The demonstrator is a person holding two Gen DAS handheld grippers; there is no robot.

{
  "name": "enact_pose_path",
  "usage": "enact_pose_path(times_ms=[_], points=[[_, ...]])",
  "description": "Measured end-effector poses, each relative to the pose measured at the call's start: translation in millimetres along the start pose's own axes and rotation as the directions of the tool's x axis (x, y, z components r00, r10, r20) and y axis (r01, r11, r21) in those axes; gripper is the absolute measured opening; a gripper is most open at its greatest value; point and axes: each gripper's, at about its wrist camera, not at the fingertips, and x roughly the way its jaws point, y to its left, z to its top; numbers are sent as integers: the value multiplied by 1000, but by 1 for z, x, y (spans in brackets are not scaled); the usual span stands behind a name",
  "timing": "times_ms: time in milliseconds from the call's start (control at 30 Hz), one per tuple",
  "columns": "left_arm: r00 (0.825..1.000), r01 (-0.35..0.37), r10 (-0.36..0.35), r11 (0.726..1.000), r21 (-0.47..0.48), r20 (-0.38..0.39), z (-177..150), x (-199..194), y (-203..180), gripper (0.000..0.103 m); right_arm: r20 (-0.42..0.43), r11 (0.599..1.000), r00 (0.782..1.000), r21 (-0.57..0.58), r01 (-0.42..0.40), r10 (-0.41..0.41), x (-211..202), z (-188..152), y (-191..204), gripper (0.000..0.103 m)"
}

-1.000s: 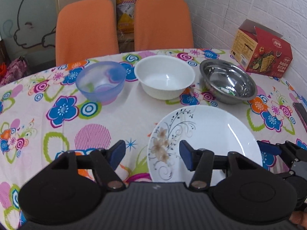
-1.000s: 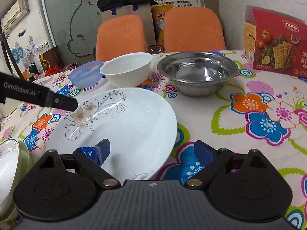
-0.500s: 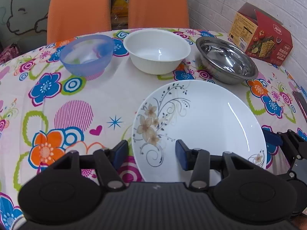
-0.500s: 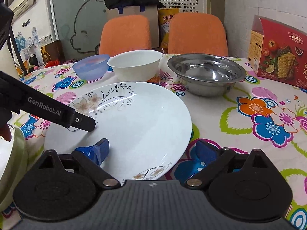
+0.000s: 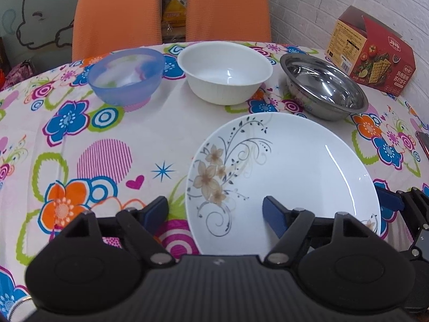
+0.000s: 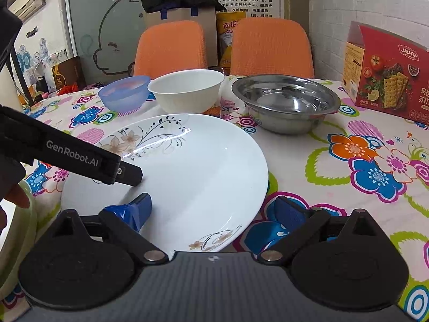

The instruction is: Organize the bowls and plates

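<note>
A large white plate [image 5: 295, 171] with a brown flower print lies on the flowered tablecloth. My left gripper [image 5: 215, 210] is open, with the plate's near left rim between its blue pads. My right gripper [image 6: 214, 210] is also open and straddles the plate's [image 6: 187, 177] near right rim. One blue pad [image 5: 387, 200] of the right gripper shows at the plate's right edge. The left gripper's black finger [image 6: 126, 173] hangs over the plate. Behind stand a blue translucent bowl [image 5: 126, 76], a white bowl [image 5: 225, 72] and a steel bowl [image 5: 324, 88], in a row.
A red cracker box [image 5: 372, 56] stands at the back right by the brick wall. Two orange chairs [image 5: 118, 13] are behind the table. A green-rimmed dish [image 6: 18, 230] and a hand [image 6: 13, 196] are at the left edge of the right wrist view.
My left gripper has come in closer over the plate's left rim and opened wider. In the right wrist view its black finger now reaches further across the plate. The right gripper has barely moved.
</note>
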Motion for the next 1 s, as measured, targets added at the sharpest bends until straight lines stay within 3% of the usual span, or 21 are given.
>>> enact_pose_path(times_ms=[67,133,867,933,1000], points=[[1000,-17,17,1000,11,-14,-1,3,-2,94,-2,1000,1000,0,3,-3,1,1,0,87],[999,-31,31,999,16,-14,-4,5,-2,100,-2,1000,1000,-1,1,-1,0,1,0,87],[998,-56,56,998,8,-17,-3,5,-1,102,-24,1000,1000,-21,-20,20,8,7,7,88],[999,-45,45,999,8,-11,-2,3,1,95,-21,999,1000,-25,-24,23,10,8,9,87],[1000,-6,6,999,36,0,-2,-2,-5,68,-4,999,999,-37,-38,38,11,7,9,87]])
